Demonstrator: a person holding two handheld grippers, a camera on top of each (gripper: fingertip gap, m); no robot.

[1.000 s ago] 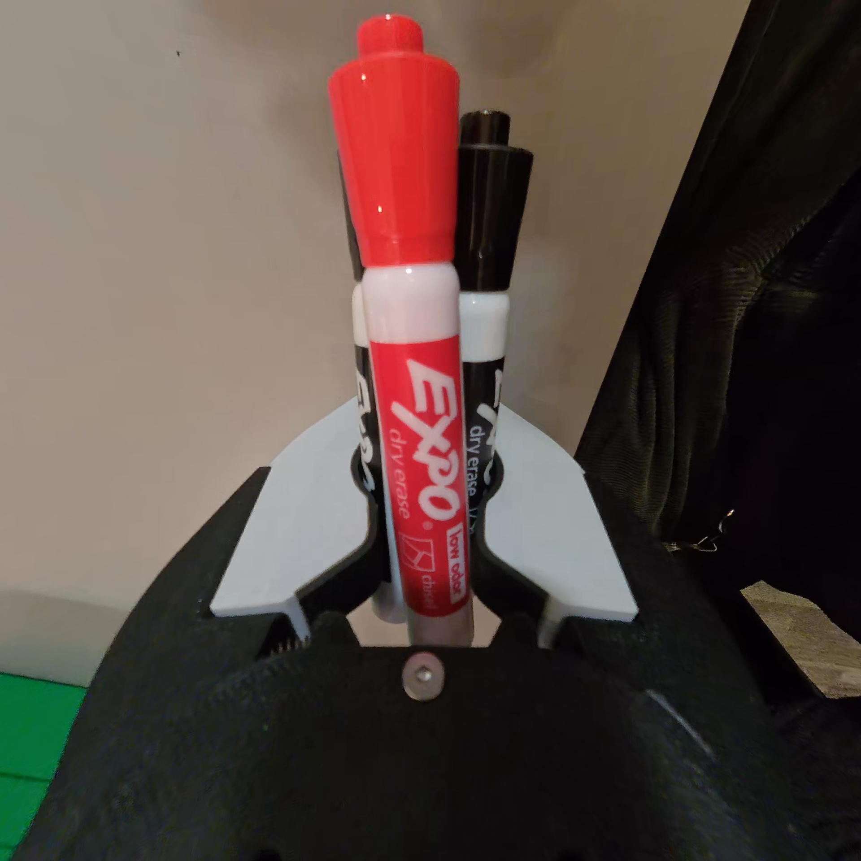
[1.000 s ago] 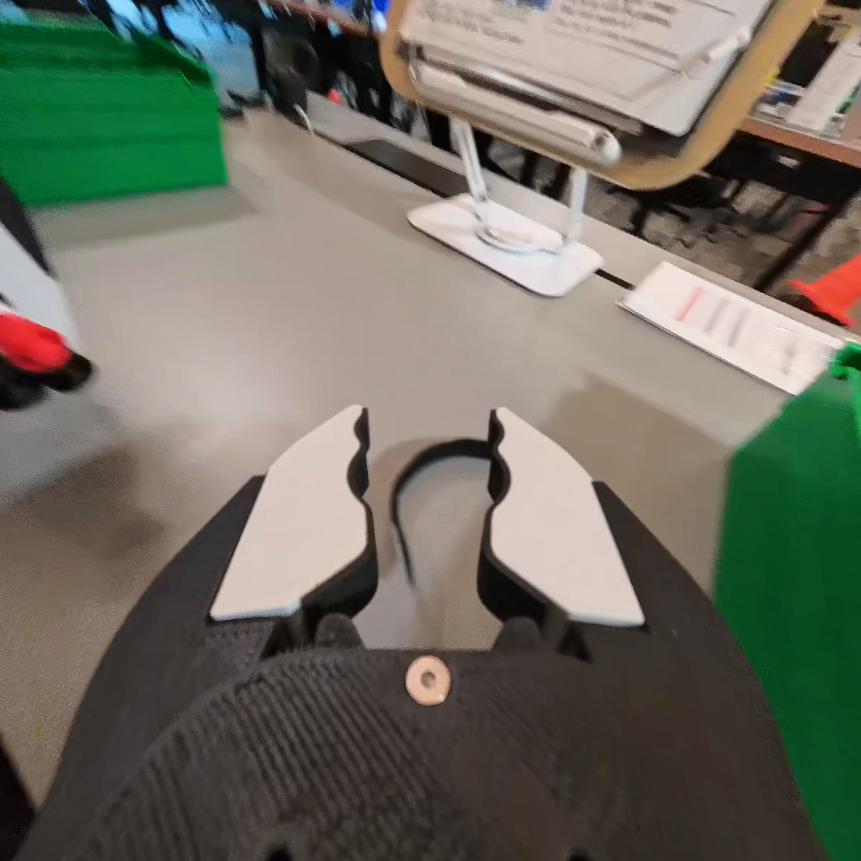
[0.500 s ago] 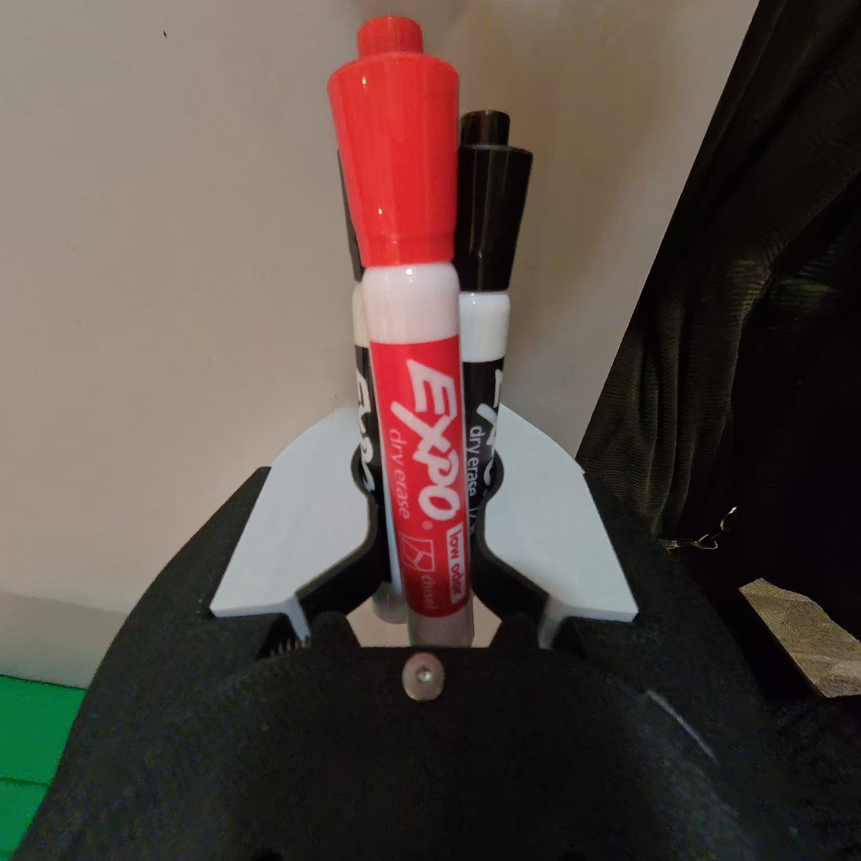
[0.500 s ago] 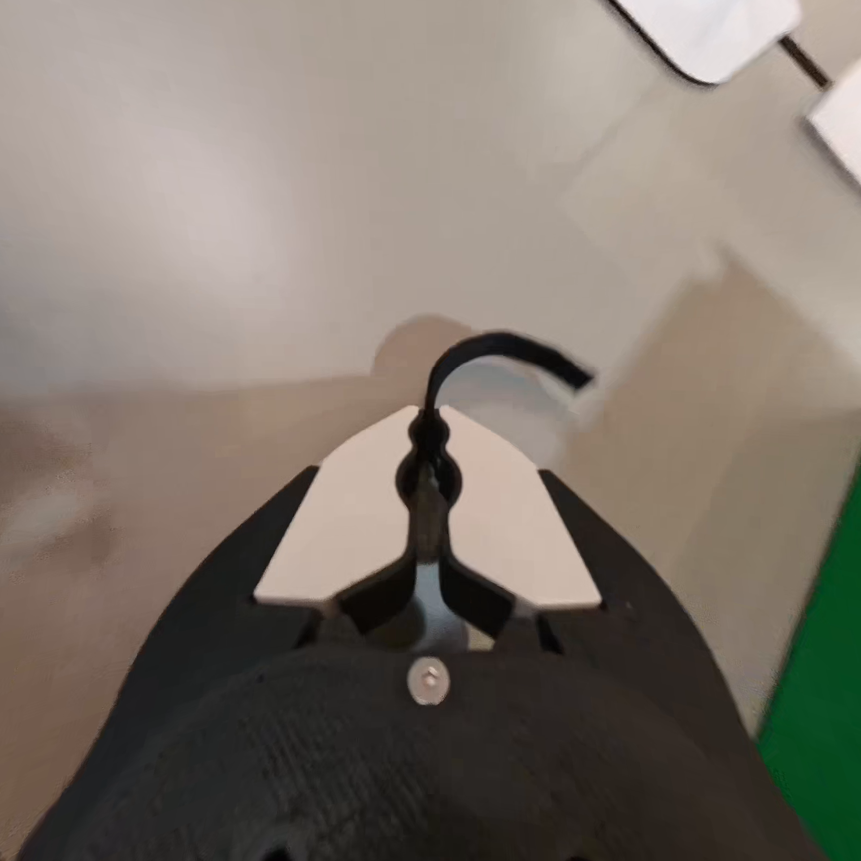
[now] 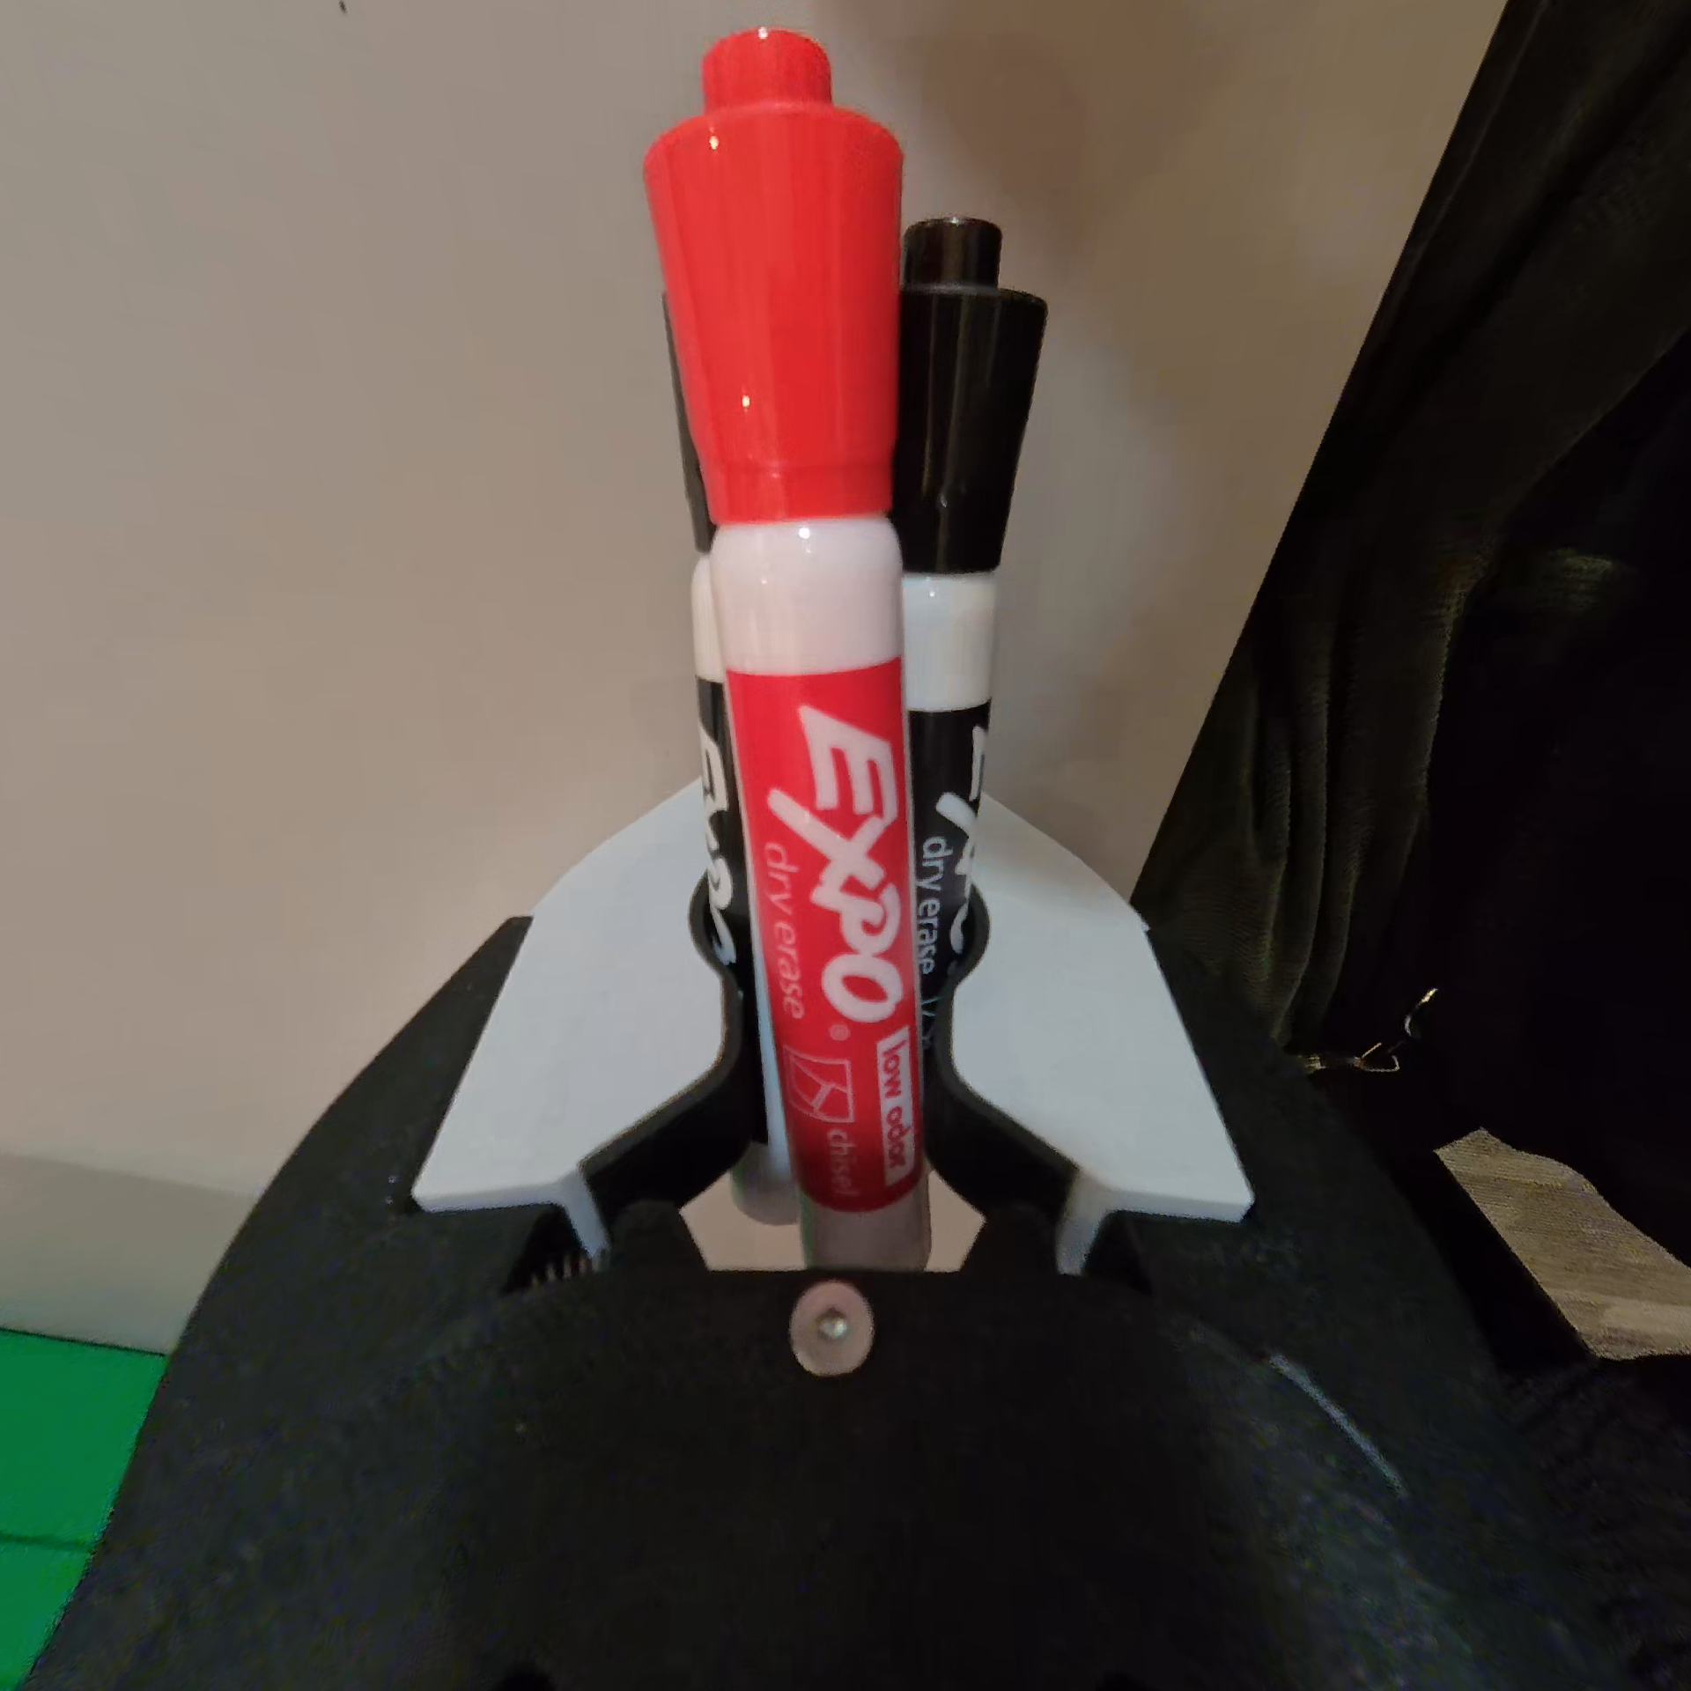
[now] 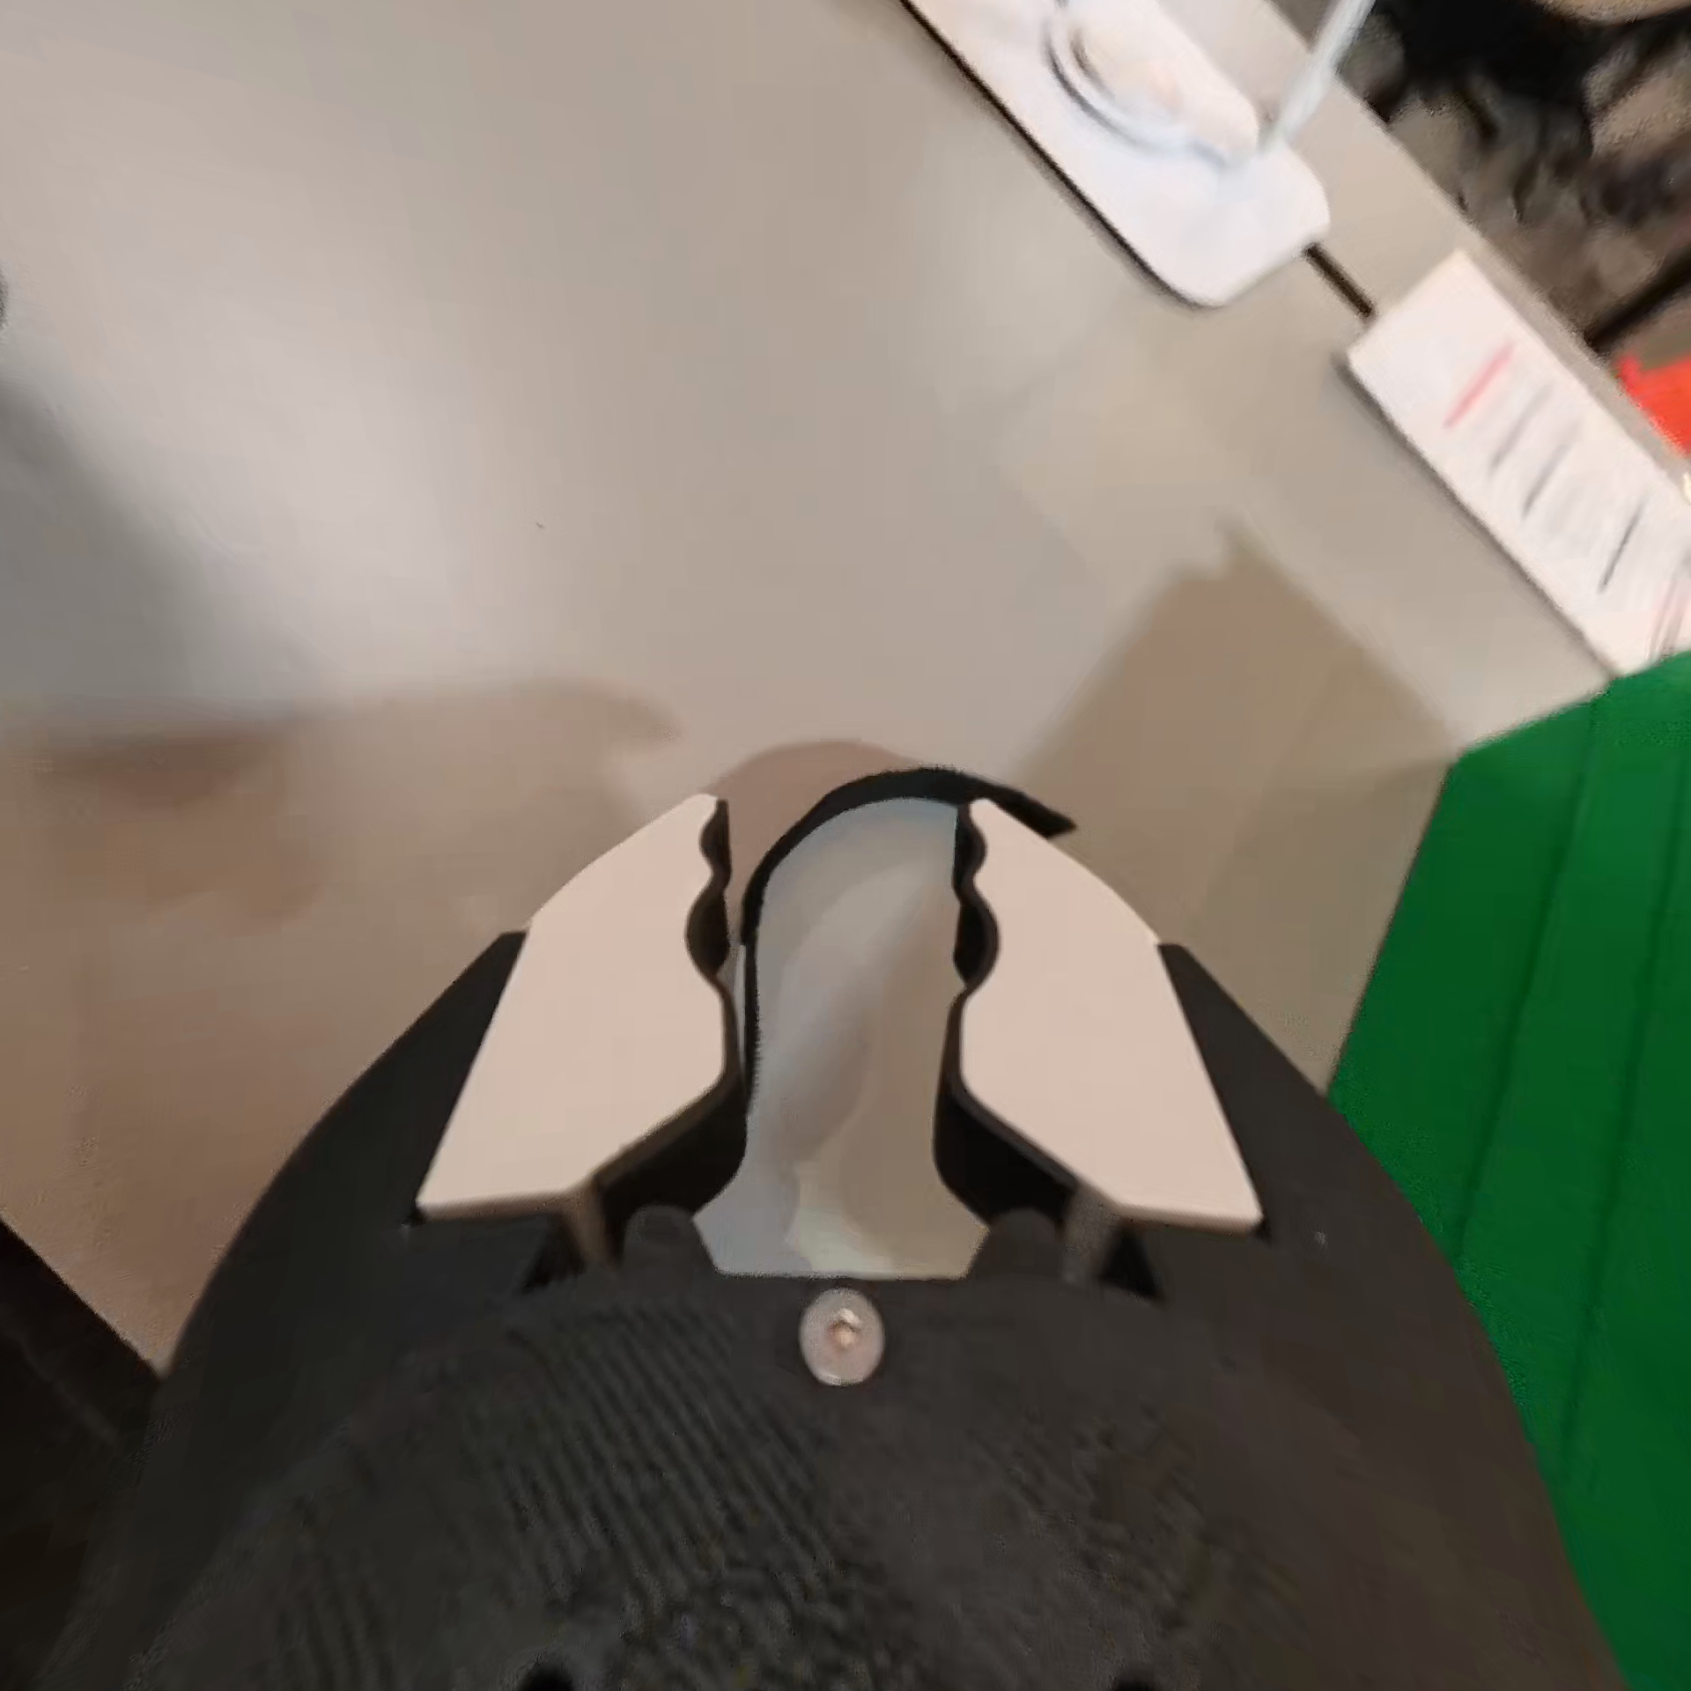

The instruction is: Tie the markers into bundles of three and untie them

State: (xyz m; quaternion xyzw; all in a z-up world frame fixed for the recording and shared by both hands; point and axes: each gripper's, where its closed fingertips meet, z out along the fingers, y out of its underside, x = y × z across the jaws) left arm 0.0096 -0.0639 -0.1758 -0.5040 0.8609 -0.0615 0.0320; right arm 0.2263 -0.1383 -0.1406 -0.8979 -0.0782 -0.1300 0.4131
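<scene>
My left gripper (image 5: 837, 823) is shut on three markers held together, caps pointing away from the camera. The red marker (image 5: 805, 640) is in front. One black marker (image 5: 961, 439) is behind it on the right, and a second black marker (image 5: 703, 695) shows as a sliver on the left. My right gripper (image 6: 846, 814) is open above the grey table (image 6: 549, 366). A black strap (image 6: 897, 784) curves between its fingers, along the left finger's inner edge and over to the right fingertip. I cannot tell whether the strap touches the table.
A white stand base (image 6: 1171, 156) and a white printed sheet (image 6: 1537, 476) lie at the table's far right. A green block (image 6: 1510, 1007) stands close on the right. In the left wrist view, dark cloth (image 5: 1418, 640) hangs on the right and a green surface (image 5: 64, 1464) is lower left. One gripper's finger ends stand about 25 cm off the other's. The green block (image 6: 1510, 1007) is about 15 cm from my right fingertips and 40 cm from my left.
My right gripper was open, pinched shut on the black strap half a second ago, and has opened again with the strap between its fingers. My left gripper and the markers have barely moved.
</scene>
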